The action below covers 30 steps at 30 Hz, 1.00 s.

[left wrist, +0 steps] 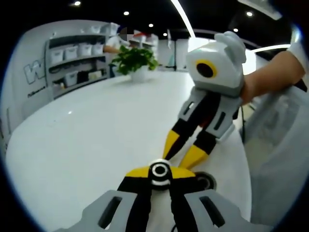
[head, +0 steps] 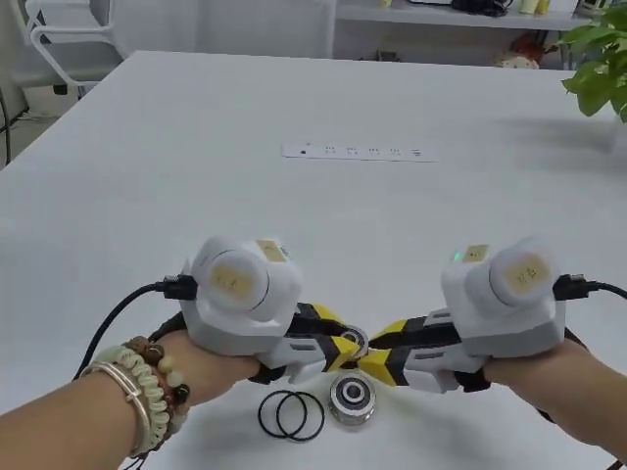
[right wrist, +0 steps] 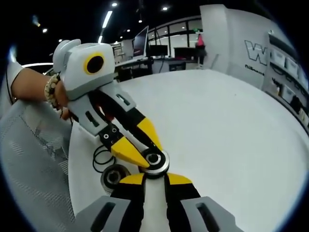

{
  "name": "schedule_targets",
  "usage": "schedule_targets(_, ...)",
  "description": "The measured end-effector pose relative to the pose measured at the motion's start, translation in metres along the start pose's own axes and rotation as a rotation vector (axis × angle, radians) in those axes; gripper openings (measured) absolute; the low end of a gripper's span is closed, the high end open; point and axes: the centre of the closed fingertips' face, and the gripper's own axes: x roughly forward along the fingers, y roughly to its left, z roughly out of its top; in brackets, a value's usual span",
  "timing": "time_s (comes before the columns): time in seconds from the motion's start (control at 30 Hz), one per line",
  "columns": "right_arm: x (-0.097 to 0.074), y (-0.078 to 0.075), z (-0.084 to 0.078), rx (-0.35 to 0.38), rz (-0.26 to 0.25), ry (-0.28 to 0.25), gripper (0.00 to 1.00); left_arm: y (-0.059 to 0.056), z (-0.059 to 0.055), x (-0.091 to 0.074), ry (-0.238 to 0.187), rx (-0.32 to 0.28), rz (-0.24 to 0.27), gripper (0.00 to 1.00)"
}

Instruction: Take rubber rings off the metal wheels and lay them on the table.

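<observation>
Above the table, a small metal wheel is held between the two grippers. My left gripper is shut on it across its width. My right gripper reaches in from the opposite side. Its yellow fingertips stand a narrow gap apart and close on the rim of the same wheel. Whether they pinch a rubber ring there is too small to tell. A second metal wheel lies flat on the table just below. Two black rubber rings lie overlapping to its left.
The white table stretches far ahead with a printed white strip lying on it. A potted plant stands at the far right and a chair at the far left. A person's wrist with bead bracelets is by the left gripper.
</observation>
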Motion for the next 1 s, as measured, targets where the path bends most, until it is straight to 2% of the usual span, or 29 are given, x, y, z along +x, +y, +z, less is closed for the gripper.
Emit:
schedule_targets(0.13,-0.001,0.000,-0.001,-0.015,0.001,0.007,0.09,0.000,0.000,0.000,0.001,0.000,0.000,0.15)
schedule_targets(0.17,-0.001,-0.001,-0.001,-0.018,-0.001,0.009,0.05,0.000,0.000,-0.001,0.002,0.001,0.001,0.15)
schedule_targets(0.2,-0.002,-0.003,-0.002,-0.025,-0.010,0.012,0.01,0.000,0.000,-0.001,0.002,0.000,0.000,0.15)
schedule_targets(0.23,-0.002,-0.008,-0.004,-0.041,-0.044,0.024,0.00,0.000,0.000,-0.001,0.002,0.000,-0.002,0.15)
schedule_targets(0.27,-0.001,-0.009,-0.007,-0.055,-0.051,0.043,0.00,-0.001,0.000,-0.001,0.002,0.001,-0.007,0.15)
schedule_targets(0.3,0.001,-0.005,-0.009,-0.042,-0.039,0.050,0.00,-0.003,0.000,-0.001,0.002,0.006,-0.012,0.15)
schedule_targets(0.43,-0.004,-0.010,-0.003,-0.012,-0.048,0.027,0.00,-0.002,0.000,-0.001,0.004,0.014,-0.013,0.15)
schedule_targets(0.57,-0.005,-0.006,-0.003,-0.005,-0.027,0.028,0.11,-0.002,0.000,-0.001,0.002,0.020,-0.016,0.15)
schedule_targets(0.67,-0.004,-0.003,-0.003,0.004,-0.013,0.029,0.15,-0.002,0.000,-0.001,0.001,0.022,-0.018,0.15)
schedule_targets(0.73,-0.001,0.005,0.000,0.024,0.021,0.005,0.20,-0.002,0.000,-0.001,0.002,0.023,-0.018,0.15)
schedule_targets(0.77,0.000,0.004,-0.001,0.023,0.014,0.011,0.21,-0.002,0.000,-0.001,0.001,0.023,-0.018,0.15)
schedule_targets(0.9,0.004,0.002,-0.002,-0.003,-0.007,0.007,0.22,-0.002,0.000,-0.001,0.001,0.022,-0.018,0.15)
schedule_targets(1.0,0.003,0.003,-0.001,0.011,0.008,-0.003,0.20,-0.002,0.001,-0.001,0.000,0.021,-0.018,0.15)
